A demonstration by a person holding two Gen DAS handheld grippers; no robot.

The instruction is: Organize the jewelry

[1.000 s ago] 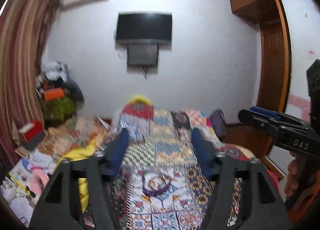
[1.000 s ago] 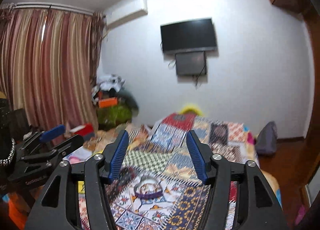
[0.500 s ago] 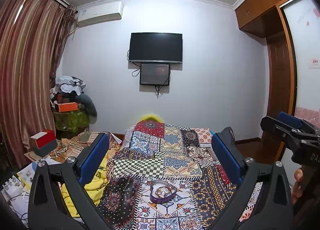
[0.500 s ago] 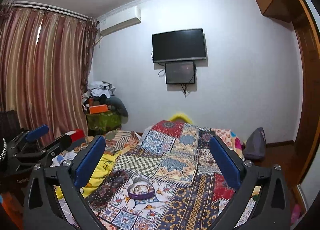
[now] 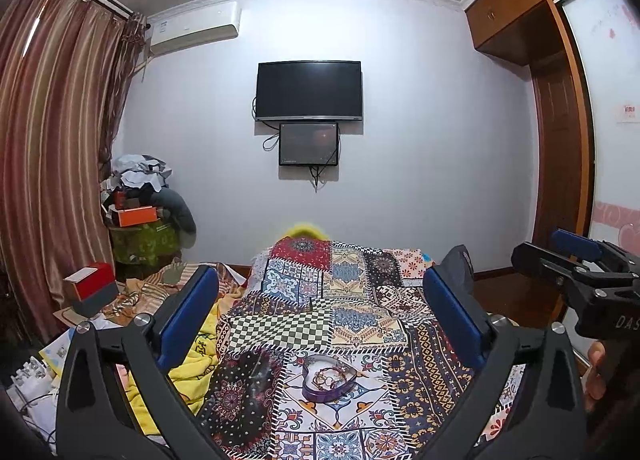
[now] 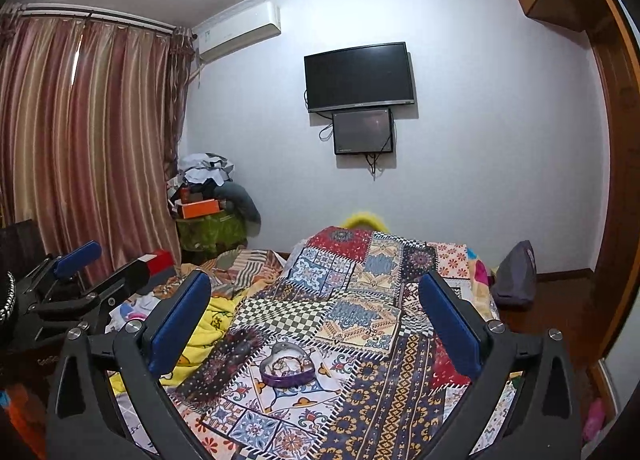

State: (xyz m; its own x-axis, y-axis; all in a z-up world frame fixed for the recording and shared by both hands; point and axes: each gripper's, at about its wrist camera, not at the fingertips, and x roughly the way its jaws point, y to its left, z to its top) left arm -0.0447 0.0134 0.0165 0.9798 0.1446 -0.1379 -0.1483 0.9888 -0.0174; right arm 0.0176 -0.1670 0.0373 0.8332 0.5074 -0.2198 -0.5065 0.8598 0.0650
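The left tool is held up over the bed, and its two blue pads are wide apart with nothing between them. The right tool is also up over the bed, and its blue pads are wide apart and hold nothing too.

A small heart-shaped box with a purple side sits on the patchwork blanket, at the near end of the bed. Its top is off. Inside it lies a little heap of jewelry, thin rings and chains all tangled up, too small to tell one from the other. In the right view the same box sits low between the two pads, closer to the left one. Neither tool touches the box; both are well above it.

A yellow blanket is bunched up just left of the patchwork one. Farther left, a red and white box sits among the mess near the striped curtain. On the far wall hangs a black TV with a smaller screen just under it. A white air conditioner is high on the wall to the left. A brown wooden wardrobe stands on the right.
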